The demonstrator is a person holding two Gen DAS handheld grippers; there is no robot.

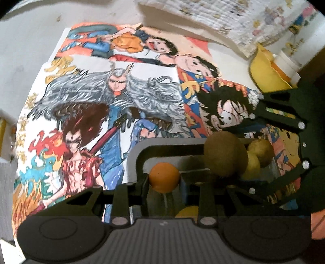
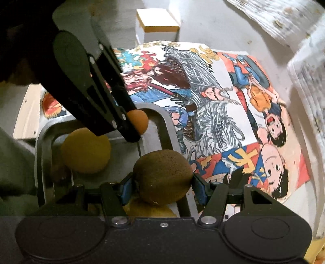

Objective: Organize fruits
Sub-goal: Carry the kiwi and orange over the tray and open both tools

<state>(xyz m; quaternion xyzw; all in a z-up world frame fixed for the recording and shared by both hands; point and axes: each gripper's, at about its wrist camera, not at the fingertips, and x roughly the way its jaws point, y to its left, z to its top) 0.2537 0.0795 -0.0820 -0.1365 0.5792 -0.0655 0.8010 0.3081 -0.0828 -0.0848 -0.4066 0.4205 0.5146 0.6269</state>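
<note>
My left gripper (image 1: 165, 182) is shut on a small orange fruit (image 1: 164, 177) and holds it over a grey tray with a dark rim (image 1: 140, 154). My right gripper (image 2: 162, 183) is shut on a brown kiwi (image 2: 162, 175) above the same tray (image 2: 162, 117). In the left wrist view the kiwi (image 1: 225, 154) hangs in the right gripper (image 1: 284, 146), with yellow-green fruits (image 1: 260, 150) behind it. In the right wrist view the left gripper (image 2: 130, 130) holds the orange fruit (image 2: 139, 121) over the tray, and a yellow fruit (image 2: 86, 151) lies in the tray.
Colourful cartoon posters (image 1: 113, 97) cover the table under the tray. A yellow bowl (image 1: 266, 73) and patterned cloth (image 1: 233, 18) lie at the far right. A white and yellow box (image 2: 157, 26) stands beyond the posters. Another yellow fruit (image 2: 146, 209) sits below the kiwi.
</note>
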